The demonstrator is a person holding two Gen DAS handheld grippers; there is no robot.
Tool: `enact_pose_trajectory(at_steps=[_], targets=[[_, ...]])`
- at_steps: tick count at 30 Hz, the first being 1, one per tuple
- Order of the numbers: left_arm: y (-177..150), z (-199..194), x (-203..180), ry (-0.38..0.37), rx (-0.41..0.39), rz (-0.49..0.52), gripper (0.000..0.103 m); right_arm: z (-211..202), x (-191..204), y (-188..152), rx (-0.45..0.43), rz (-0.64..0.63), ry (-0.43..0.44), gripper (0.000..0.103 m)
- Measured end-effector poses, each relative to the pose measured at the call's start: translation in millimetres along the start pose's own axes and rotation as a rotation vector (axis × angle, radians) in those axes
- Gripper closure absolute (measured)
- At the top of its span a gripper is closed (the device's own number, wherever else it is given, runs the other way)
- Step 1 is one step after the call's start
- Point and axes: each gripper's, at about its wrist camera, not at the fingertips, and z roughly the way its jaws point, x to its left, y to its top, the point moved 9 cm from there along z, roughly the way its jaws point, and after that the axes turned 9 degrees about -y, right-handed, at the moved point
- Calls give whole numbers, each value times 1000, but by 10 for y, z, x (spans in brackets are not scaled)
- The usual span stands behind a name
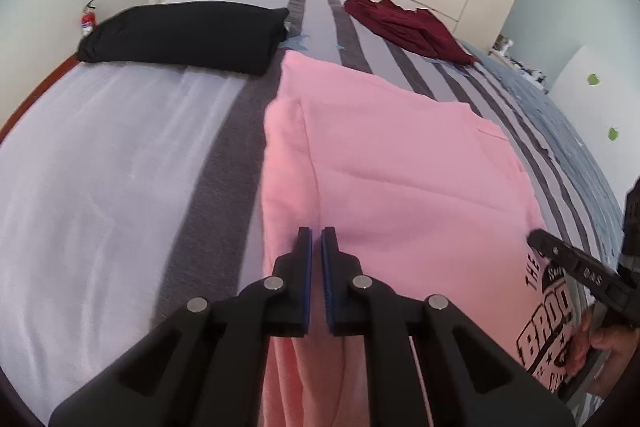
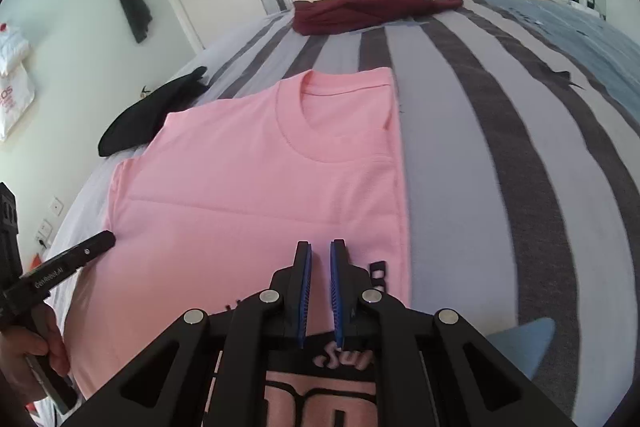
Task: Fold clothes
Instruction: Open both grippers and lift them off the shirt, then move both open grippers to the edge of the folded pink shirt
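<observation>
lying part-folded on striped bed (image 2: 460,155): pink t-shirt (image 2: 256,187).

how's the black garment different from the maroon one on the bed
The black garment is folded into a neat, compact block; the maroon garment lies loose and rumpled. The black one sits near the bed's left edge in the left wrist view, the maroon one farther right. Both rest on the striped bedspread.

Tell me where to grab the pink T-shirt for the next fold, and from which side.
Grip the pink T-shirt at its near hem, one corner per gripper, coming from the near edge of the bed. It lies flat, sides apparently folded in, collar at the far end, so lifting the hem toward the collar would likely halve it.
</observation>
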Motion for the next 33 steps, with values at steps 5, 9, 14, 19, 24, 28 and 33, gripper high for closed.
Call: enact_pose_trajectory(at_steps=[5, 9, 14, 19, 24, 28, 33], targets=[[397, 123, -109, -10, -56, 43, 97, -59, 137, 258, -21, -40, -5, 87], [410, 371, 23, 7, -14, 20, 97, 104, 217, 425, -30, -50, -1, 87], [374, 408, 223, -36, -6, -87, 96, 323, 70, 325, 13, 25, 26, 90], [569, 342, 80, 5, -11, -11, 96, 216, 85, 357, 17, -10, -17, 88], [784, 503, 47, 4, -4, 25, 96, 194, 141, 655, -38, -23, 0, 87], [675, 685, 242, 21, 21, 11, 96, 485, 26, 703, -6, 10, -28, 88], [710, 695, 331, 12, 35, -38, 92, 581, -97, 694, 10, 82, 14, 92]])
